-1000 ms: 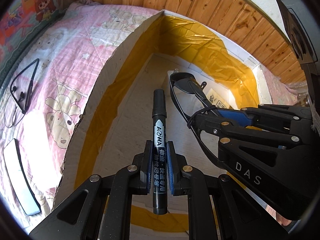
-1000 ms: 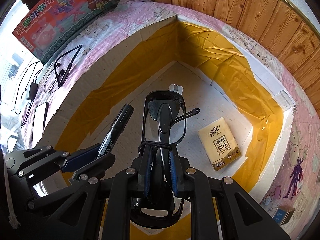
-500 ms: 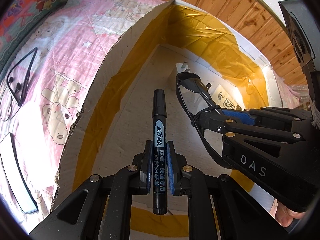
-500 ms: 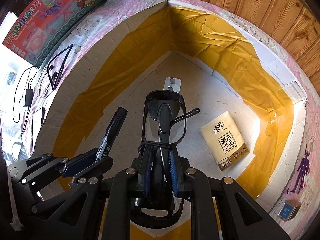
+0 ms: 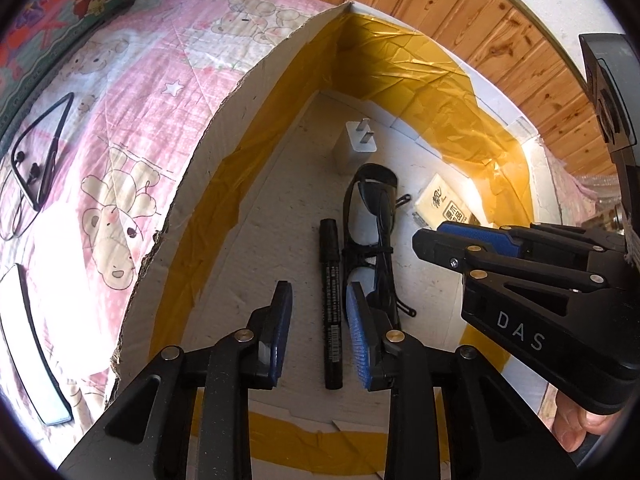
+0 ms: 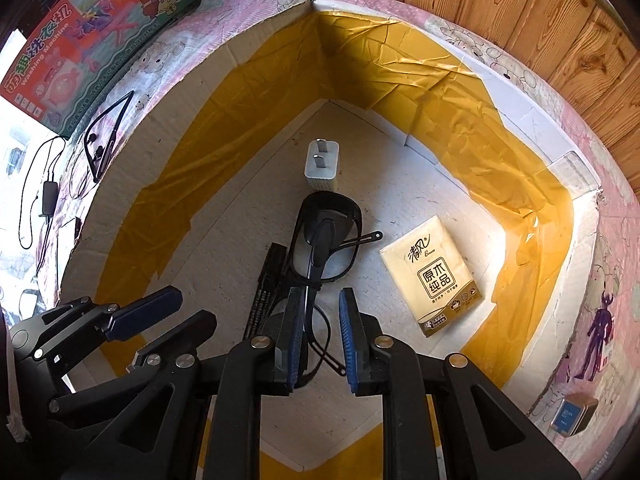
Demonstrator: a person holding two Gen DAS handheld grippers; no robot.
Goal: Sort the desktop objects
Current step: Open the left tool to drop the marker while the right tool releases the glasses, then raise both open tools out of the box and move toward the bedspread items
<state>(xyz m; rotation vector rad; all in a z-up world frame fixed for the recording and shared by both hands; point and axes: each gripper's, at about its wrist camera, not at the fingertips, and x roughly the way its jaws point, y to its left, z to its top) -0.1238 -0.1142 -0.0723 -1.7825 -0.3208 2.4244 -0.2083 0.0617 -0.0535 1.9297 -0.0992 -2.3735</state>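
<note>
A black marker (image 5: 331, 300) lies on the floor of a cardboard box (image 5: 200, 184) lined with yellow tape. Folded black glasses (image 5: 376, 240) lie right beside it. My left gripper (image 5: 319, 292) hangs above the marker with its jaws opening, and the pads do not touch it. In the right wrist view my right gripper (image 6: 321, 294) hovers over the glasses (image 6: 326, 240). Its blue pads stand slightly apart, with floor showing between them and nothing pressed. The marker (image 6: 268, 280) shows left of the glasses, and the left gripper (image 6: 188, 308) is at the lower left.
A white charger (image 6: 322, 162) and a yellow tissue pack (image 6: 434, 276) also lie in the box. Outside on the pink bedsheet are neckband earphones (image 5: 36, 160), a white flat device (image 5: 28, 344) and a colourful toy carton (image 6: 80, 40). A wooden wall runs behind.
The left gripper let go of the marker and the right gripper let go of the glasses. Both things now lie side by side on the box floor.
</note>
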